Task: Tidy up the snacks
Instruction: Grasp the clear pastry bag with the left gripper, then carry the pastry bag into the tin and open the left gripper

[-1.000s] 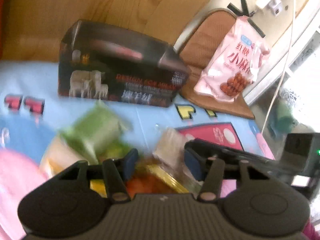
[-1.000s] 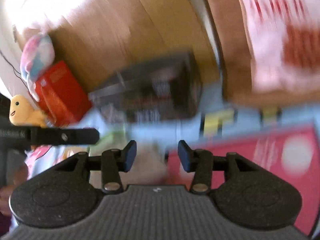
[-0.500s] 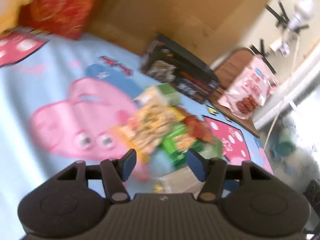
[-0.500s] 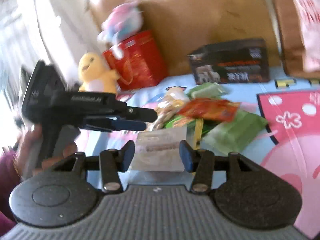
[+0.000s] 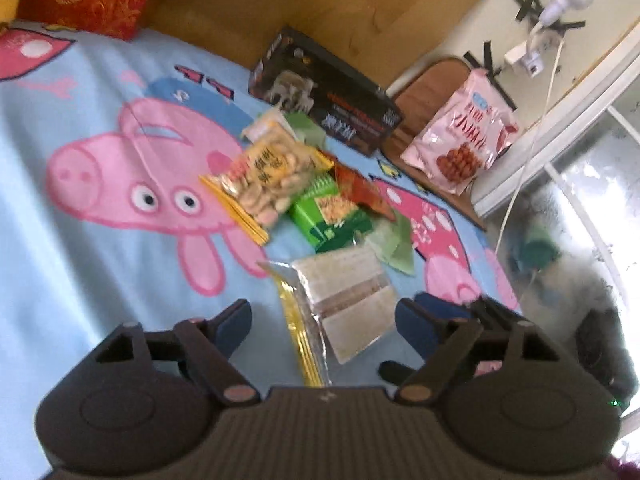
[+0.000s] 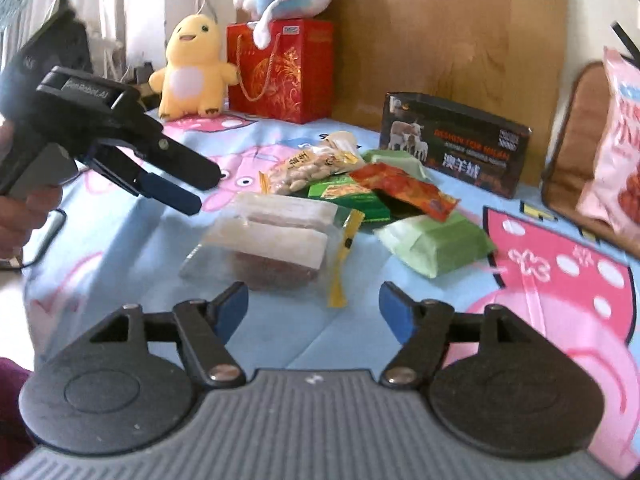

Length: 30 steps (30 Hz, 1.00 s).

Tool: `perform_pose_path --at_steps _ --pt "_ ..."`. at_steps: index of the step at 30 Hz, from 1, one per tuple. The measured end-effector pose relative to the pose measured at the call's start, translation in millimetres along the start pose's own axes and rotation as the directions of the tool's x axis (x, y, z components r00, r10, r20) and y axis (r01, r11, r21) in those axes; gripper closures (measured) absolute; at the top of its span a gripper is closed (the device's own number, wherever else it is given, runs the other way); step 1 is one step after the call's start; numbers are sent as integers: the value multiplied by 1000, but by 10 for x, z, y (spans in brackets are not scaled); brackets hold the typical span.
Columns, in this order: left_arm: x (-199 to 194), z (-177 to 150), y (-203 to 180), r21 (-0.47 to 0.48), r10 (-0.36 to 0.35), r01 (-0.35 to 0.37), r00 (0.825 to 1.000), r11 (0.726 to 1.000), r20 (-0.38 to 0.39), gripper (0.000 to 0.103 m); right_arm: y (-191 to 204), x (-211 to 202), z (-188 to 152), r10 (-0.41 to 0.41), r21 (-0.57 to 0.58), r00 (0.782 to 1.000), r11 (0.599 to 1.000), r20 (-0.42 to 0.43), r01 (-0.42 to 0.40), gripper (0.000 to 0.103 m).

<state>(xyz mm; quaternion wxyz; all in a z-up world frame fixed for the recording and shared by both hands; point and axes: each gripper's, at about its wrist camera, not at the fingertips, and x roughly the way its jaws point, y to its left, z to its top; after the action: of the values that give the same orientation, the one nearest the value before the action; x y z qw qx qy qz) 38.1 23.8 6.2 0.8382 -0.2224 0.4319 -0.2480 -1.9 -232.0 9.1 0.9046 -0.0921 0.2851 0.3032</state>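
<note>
Now both the left gripper and the right gripper have just been spreading their jaws, which stand apart and empty. Between them, the clear plastic pouch of pale and brown wafers lies loose on the blue cartoon-pig blanket near its front edge, so sorting the 6 or so snacks seems barely begun.

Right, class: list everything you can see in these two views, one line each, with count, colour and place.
Clear snack bag: one, clear with yellow edge, nearest.
Peanut bag: one, yellow, pile's far left.
Green packets: at least three, in the pile.
Red packet: one, atop the pile.
Black box: one, against the wooden board.
Pink bag: one, far right.
Red gift bag: one, behind.
Yellow plush: one, beside it.
Cartoon sheet: one, blue and pink, underneath.
Left tongs: open, empty.
Right tongs: open, empty.
</note>
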Motion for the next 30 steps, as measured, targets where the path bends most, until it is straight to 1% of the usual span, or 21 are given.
perform_pose_path --at_steps 1,2,3,4,5,6,7,8,9,10,12,16,18,21,24,27,30 --pt "32 -7 -24 11 0 0 1000 1000 10 21 -24 33 -7 11 -11 1000 1000 -3 -11 21" --pt "67 -9 -67 32 10 -11 1000 999 15 26 -44 92 -12 27 -21 1000 999 -10 -27 20" --pt "89 -20 -100 53 19 -20 1000 998 15 38 -57 163 -9 45 -29 999 999 -23 -46 18" --pt "132 -21 -109 58 8 -7 1000 998 -13 56 -57 214 -1 65 -32 997 997 -29 -66 21" --pt "128 -27 -101 54 16 -16 1000 998 -6 55 -47 229 29 98 -37 995 994 -27 -99 41" --pt "113 -19 -115 59 31 -31 1000 998 2 55 -17 241 57 130 -43 991 990 -24 -131 47" --pt "79 1 -131 71 51 -52 999 996 13 56 32 241 75 124 -45 992 991 -20 -125 49" --pt "30 26 -125 72 57 -59 998 996 25 58 96 244 86 107 -58 994 992 -15 -108 55" --pt "-15 61 -104 70 49 -50 998 996 30 58 145 234 81 98 -72 995 993 -6 -98 65" --pt "-66 103 -106 63 26 -29 999 998 36 58 171 213 74 101 -72 995 992 2 -101 67" --pt "-139 190 -162 83 -1 -4 998 997 56 58 177 151 97 113 -37 993 993 26 -112 69" --pt "-166 396 -356 150 7 -22 995 988 98 58 99 52 228 79 6 991 997 104 -80 69" --pt "-145 540 -408 157 -3 -14 994 988 109 58 53 30 322 55 14 988 998 143 -58 69" --pt "-102 766 -455 165 -26 5 992 986 123 58 -54 63 471 24 15 984 1000 179 -27 69" --pt "34 1063 -556 197 -23 -5 990 980 142 58 -216 139 619 -4 15 978 1000 207 1 69" --pt "260 1460 -642 224 -22 -15 987 975 162 58 -423 250 776 -43 12 972 999 232 41 69" --pt "525 1866 -654 238 -25 -20 983 971 184 58 -726 421 1013 -79 29 964 997 252 74 69"
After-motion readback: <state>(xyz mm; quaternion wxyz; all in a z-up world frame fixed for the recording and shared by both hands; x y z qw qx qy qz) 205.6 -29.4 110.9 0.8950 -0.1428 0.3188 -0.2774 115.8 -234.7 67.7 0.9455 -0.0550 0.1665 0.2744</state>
